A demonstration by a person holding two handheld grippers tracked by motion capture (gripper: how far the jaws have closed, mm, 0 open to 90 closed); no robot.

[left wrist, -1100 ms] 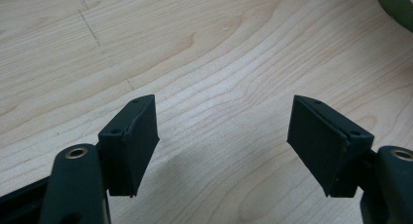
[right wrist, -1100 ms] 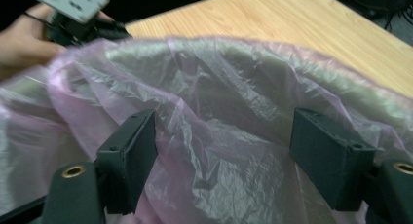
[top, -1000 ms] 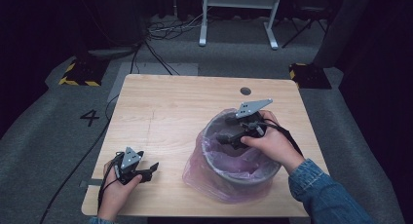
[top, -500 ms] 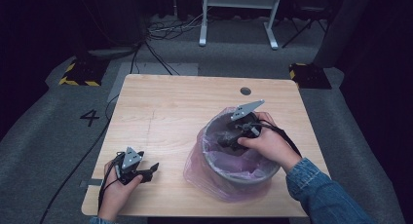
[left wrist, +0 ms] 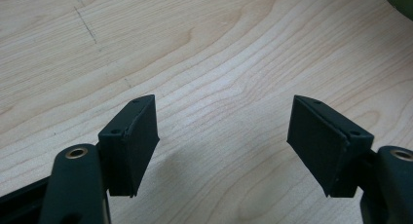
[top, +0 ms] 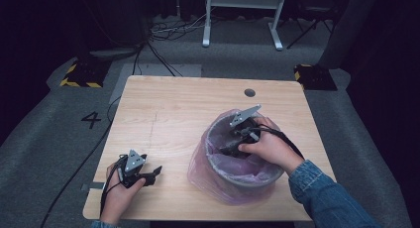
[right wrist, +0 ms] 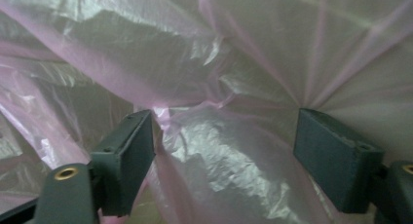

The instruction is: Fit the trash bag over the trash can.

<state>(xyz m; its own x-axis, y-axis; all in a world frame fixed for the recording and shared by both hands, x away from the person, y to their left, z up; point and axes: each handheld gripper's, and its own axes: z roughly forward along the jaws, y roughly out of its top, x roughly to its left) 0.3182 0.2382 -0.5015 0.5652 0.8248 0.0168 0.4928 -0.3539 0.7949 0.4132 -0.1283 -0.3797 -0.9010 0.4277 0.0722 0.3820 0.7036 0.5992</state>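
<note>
The right gripper [right wrist: 224, 141] has its jaws spread wide, and they have just been opening further; crinkled pink film of the bin liner [right wrist: 219, 53] lies between and beyond the pads, with a fold brushing the left pad [right wrist: 131, 156], though nothing is clamped. From above, this right gripper [top: 233, 146] dips inside the mouth of the grey bin [top: 247, 181], whose liner spills over the rim and down onto the wooden table [top: 168, 109]. Well apart, toward the near left corner, the left gripper [top: 148, 173] rests low on the table with its jaws released; its pads [left wrist: 131, 141] frame bare wood grain, holding nothing.
</note>
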